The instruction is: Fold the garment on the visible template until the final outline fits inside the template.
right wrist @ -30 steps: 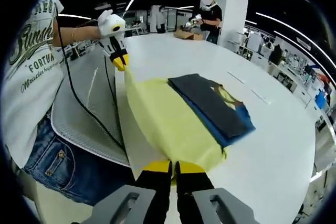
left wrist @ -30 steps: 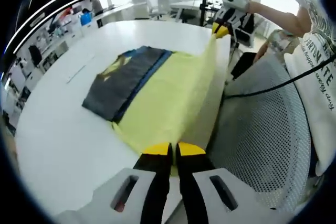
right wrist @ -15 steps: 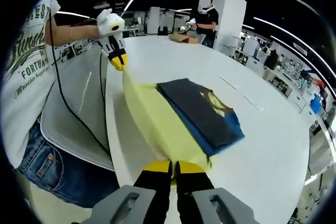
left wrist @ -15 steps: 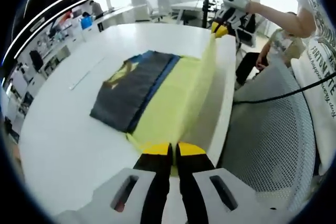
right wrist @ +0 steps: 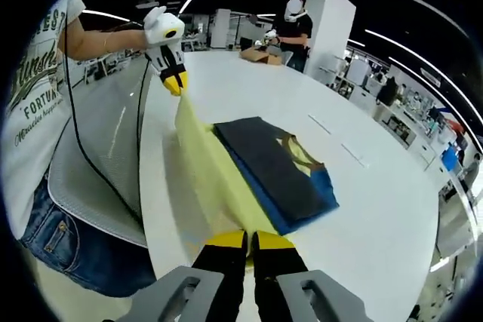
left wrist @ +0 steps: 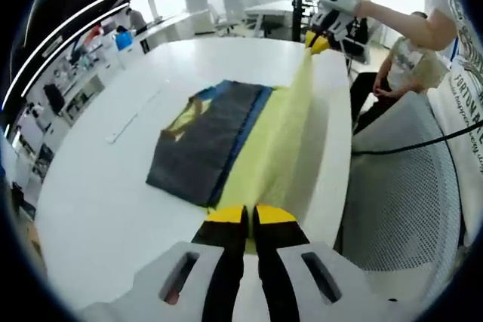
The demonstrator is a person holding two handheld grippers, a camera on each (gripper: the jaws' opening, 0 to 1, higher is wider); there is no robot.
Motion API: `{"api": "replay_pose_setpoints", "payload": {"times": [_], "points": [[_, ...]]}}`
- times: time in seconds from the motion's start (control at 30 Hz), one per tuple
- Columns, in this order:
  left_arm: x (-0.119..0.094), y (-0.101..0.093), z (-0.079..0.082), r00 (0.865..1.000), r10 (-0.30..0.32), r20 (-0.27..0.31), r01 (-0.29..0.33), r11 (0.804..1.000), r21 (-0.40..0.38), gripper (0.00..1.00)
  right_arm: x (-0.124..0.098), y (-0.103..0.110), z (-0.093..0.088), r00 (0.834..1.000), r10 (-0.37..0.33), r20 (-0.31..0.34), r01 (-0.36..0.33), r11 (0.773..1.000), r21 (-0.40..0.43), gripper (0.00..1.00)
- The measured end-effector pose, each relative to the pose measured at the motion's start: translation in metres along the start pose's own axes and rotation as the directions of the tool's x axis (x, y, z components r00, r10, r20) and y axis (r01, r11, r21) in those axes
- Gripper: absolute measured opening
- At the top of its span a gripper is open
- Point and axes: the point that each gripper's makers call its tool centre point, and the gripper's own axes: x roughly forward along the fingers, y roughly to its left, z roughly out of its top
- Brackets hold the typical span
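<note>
My left gripper [left wrist: 250,215] has its yellow-tipped jaws pressed together on one corner of the yellow garment [left wrist: 266,157], and my right gripper [right wrist: 249,239] is likewise clamped on the opposite corner of the same edge. In the left gripper view the right gripper [left wrist: 316,41] shows at the far end of the cloth, near the top; in the right gripper view the left gripper [right wrist: 174,84] shows in the same way at upper left. The held edge is lifted off the white table [left wrist: 98,186] and stretched taut between the two tools, so the yellow fabric slopes down from it to the tabletop. The rest of the garment lies flat on the table beside and partly under a dark grey panel [right wrist: 272,164], which sits on a blue layer [right wrist: 323,187] whose edge peeks out along the side; I take these for the template, though I cannot tell exactly how they stack. A white perforated surface [left wrist: 400,186] sits just beside the table edge, with a black cable [left wrist: 423,132] running across it. A person stands at the far end of the table near a cardboard box [right wrist: 258,53]; I cannot tell what is in it.
</note>
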Motion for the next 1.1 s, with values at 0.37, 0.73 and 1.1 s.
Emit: {"api": "replay_pose_setpoints", "payload": {"times": [0.37,0.73,1.1], "points": [[0.001,0.021,0.012,1.0,0.029,0.006,-0.029,0.999,0.014,0.01,0.004,-0.029,0.014,0.998,-0.052,0.027,0.053,0.998,-0.023,0.0],[0.0,0.046,0.022,0.997,0.07,0.013,-0.071,0.997,0.03,0.01,0.007,-0.054,0.031,0.993,-0.1,0.055,0.103,0.994,-0.042,0.0],[0.005,0.068,0.034,0.996,0.088,0.026,-0.089,0.995,0.041,0.01,0.012,-0.08,0.04,0.987,-0.15,0.056,0.153,0.986,-0.06,0.0]]}}
